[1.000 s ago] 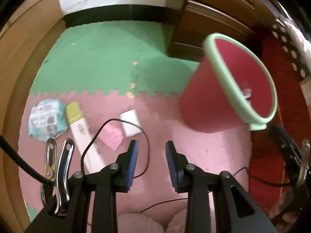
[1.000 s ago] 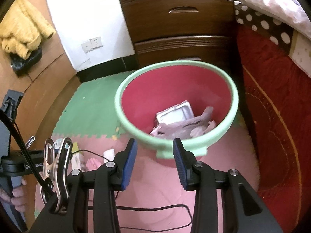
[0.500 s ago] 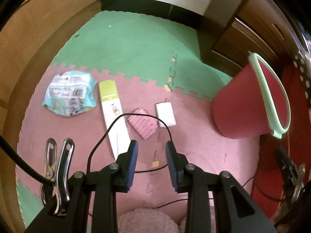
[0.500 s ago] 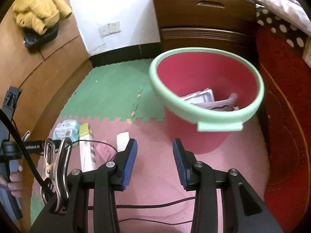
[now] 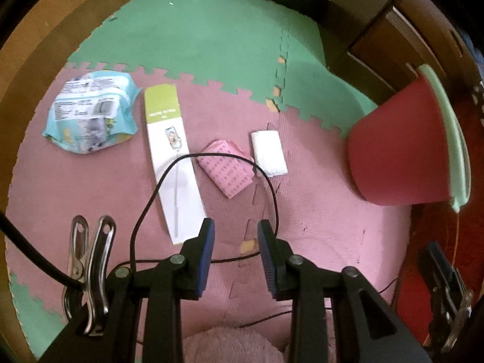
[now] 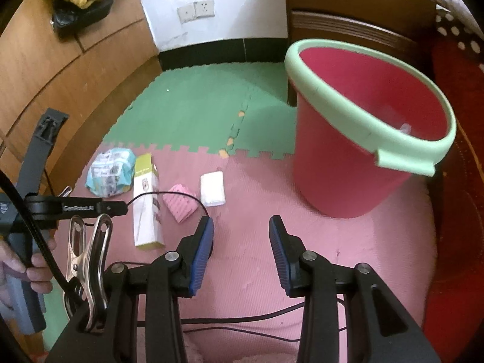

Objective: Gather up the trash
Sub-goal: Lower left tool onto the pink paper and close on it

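Lying on the pink foam floor mat (image 5: 317,217), four pieces of trash sit in a loose row to one side of the red bucket (image 6: 360,163), which stands upright with its pale green rim (image 6: 341,127) and a scrap of white just showing inside. Nearest the bucket, though well apart from it, is a folded white tissue packet (image 5: 269,152). Just beside that, on the side away from the bucket, lies a pink patterned packet (image 5: 227,169), then a long white box with a green end (image 5: 172,157), and farthest from the bucket a crumpled blue wipes pack (image 5: 90,112).

A thin black cable (image 5: 211,157) loops over the box and both packets. The left gripper (image 5: 236,239) hangs above the mat, pointing steeply down, jaws parted with nothing between them. The right gripper (image 6: 240,236) is likewise released and empty, on the near side of the bucket. A hand (image 6: 21,272) holds the left gripper's grey handle. Green mat tiles (image 6: 193,106) border the pink ones behind the bucket.
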The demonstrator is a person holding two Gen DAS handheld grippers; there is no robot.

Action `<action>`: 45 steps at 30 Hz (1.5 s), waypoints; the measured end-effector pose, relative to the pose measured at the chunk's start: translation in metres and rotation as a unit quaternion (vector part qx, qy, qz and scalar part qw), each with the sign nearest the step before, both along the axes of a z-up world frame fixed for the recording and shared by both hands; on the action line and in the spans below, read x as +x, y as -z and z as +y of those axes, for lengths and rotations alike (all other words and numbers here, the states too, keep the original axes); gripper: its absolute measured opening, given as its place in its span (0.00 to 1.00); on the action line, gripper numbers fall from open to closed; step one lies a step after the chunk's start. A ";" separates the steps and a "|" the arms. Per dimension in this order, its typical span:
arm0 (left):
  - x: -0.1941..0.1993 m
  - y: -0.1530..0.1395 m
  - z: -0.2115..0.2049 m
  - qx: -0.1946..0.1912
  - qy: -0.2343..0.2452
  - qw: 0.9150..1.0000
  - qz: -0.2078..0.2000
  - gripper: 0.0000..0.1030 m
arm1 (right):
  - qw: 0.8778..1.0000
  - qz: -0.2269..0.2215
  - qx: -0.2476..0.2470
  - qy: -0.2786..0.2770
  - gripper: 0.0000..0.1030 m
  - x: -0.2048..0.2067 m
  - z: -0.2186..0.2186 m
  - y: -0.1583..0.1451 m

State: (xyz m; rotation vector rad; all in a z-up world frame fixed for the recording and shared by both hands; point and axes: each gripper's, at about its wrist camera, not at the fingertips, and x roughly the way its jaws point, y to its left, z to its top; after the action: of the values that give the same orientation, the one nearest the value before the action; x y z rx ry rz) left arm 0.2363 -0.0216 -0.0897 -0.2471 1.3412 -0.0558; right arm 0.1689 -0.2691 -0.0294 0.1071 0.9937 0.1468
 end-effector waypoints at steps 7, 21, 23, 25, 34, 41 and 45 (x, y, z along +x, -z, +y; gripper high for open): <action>0.029 0.039 -0.013 0.012 0.012 1.000 0.018 0.30 | 0.999 0.029 0.013 0.005 0.38 0.017 -0.001 0.027; 0.081 0.108 -0.033 0.050 -0.009 0.996 0.068 0.34 | 0.996 0.078 0.037 0.016 0.38 0.044 -0.022 0.069; 0.084 0.116 -0.033 0.053 -0.014 0.996 0.076 0.35 | 0.996 0.084 0.038 0.017 0.38 0.048 -0.025 0.075; 0.086 0.121 -0.032 0.056 -0.020 0.995 0.079 0.36 | 0.995 0.090 0.042 0.018 0.38 0.052 -0.027 0.080; 0.097 0.127 -0.030 0.063 -0.037 0.994 0.078 0.47 | 0.992 0.111 0.052 0.012 0.38 0.054 -0.028 0.095; 0.084 0.128 -0.014 0.070 -0.073 0.988 0.120 0.52 | 0.992 0.116 0.057 0.010 0.38 0.056 -0.028 0.098; 0.077 0.140 0.008 0.028 -0.134 0.981 0.140 0.57 | 0.991 0.117 0.060 0.011 0.38 0.057 -0.027 0.102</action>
State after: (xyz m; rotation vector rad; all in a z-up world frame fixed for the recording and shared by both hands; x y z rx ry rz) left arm 0.3137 -0.0139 -0.2294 -0.3977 1.5757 0.2523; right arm 0.2257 -0.2963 -0.1312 0.2488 1.2180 0.1769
